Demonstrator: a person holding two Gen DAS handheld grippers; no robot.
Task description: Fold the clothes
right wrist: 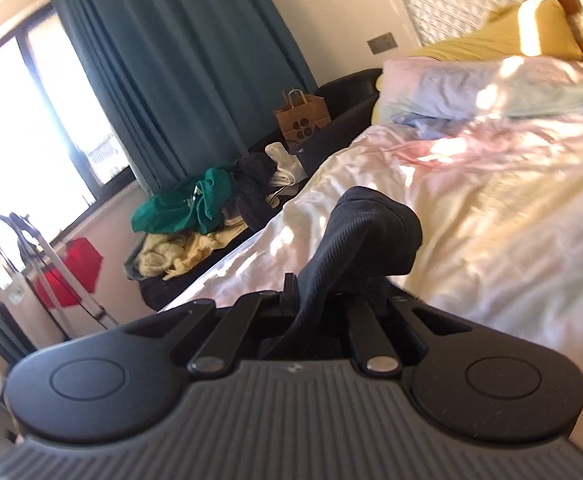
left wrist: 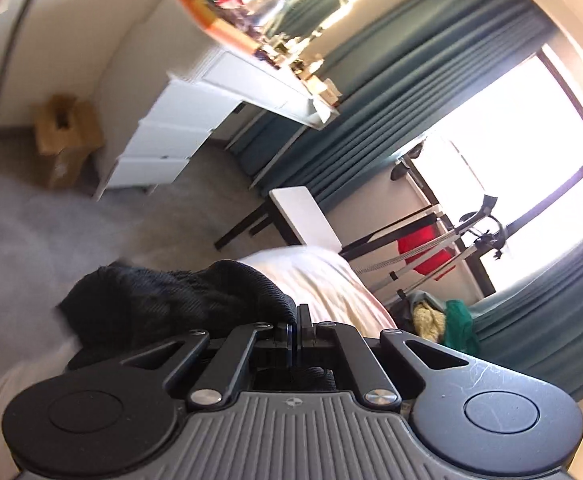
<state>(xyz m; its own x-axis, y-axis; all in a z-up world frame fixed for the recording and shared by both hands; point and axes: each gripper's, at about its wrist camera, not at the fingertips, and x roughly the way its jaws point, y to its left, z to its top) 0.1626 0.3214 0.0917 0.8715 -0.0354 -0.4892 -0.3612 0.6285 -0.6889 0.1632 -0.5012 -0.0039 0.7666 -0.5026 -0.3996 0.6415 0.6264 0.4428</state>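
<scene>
Here, left wrist view: left gripper (left wrist: 297, 322) has its jaws pressed together on an edge of the dark garment (left wrist: 163, 304). The cloth bunches up and away to the left of the fingers, hanging over the near edge of the bed (left wrist: 331, 280) with the carpet (left wrist: 91, 220) behind it. The view is rolled hard, so the desk (left wrist: 219, 92), curtains (left wrist: 431, 92) and window run at a slant. The fabric is ribbed and thick at the pinch; the rest is a loose heap with no clear long axis from here.

Right wrist view: right gripper (right wrist: 315, 292) also pinches the garment (right wrist: 363, 232). The cloth passes between the fingers and rises ahead and slightly right as a folded hump, above the pale bedding (right wrist: 491, 208). The right finger is mostly hidden by fabric, so I judge the grip from the cloth running down into the jaw gap. Pillows (right wrist: 471, 84) lie far right; a clothes pile (right wrist: 195, 208) sits left, beside the bed and below the curtain (right wrist: 179, 60).

Judgement: both grippers hold the same piece, lifted off or barely touching the bed, and neither is clearly nearer to its bulk. The span between the two pinch points is not visible in either view. The next move likely calls for drawing the grips apart to find the garment's long axis, then laying it flat on the bedding ahead of the right gripper.
</scene>
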